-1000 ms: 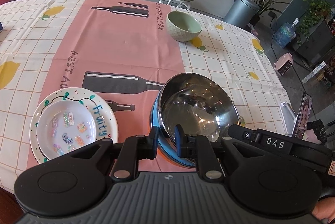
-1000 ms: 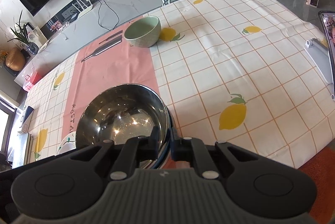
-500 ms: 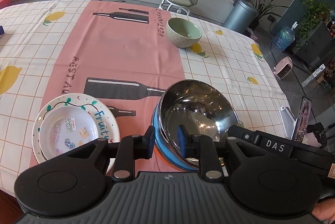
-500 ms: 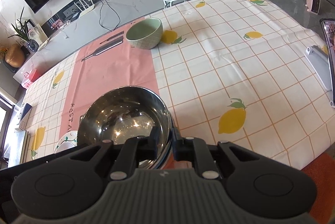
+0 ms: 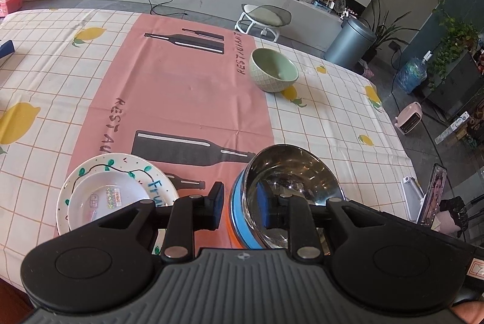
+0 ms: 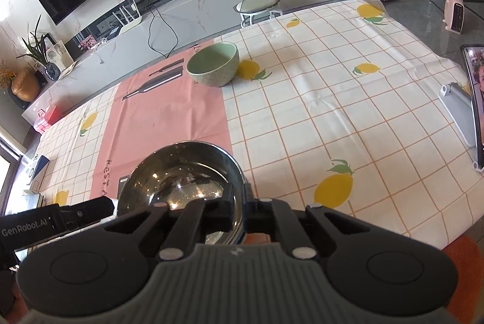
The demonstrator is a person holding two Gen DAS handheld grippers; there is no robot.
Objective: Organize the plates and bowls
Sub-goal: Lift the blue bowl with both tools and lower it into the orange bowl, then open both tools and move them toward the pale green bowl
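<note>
**A:** Steel bowl, round and shiny: where does it stand?

**B:** Just ahead, on the bench. The right gripper pinches its right rim. The left gripper straddles its left rim; its jaws have just been opening and the pads do not press.

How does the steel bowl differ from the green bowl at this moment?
The steel bowl is shiny metal, wide and shallow; the green bowl is matt, narrower and deeper with a patterned wall. The steel bowl sits nested in a blue bowl near the table's close edge; the green bowl stands alone farther back. The right gripper pinches the steel bowl's rim; nothing touches the green one. Both are upright and empty.
</note>
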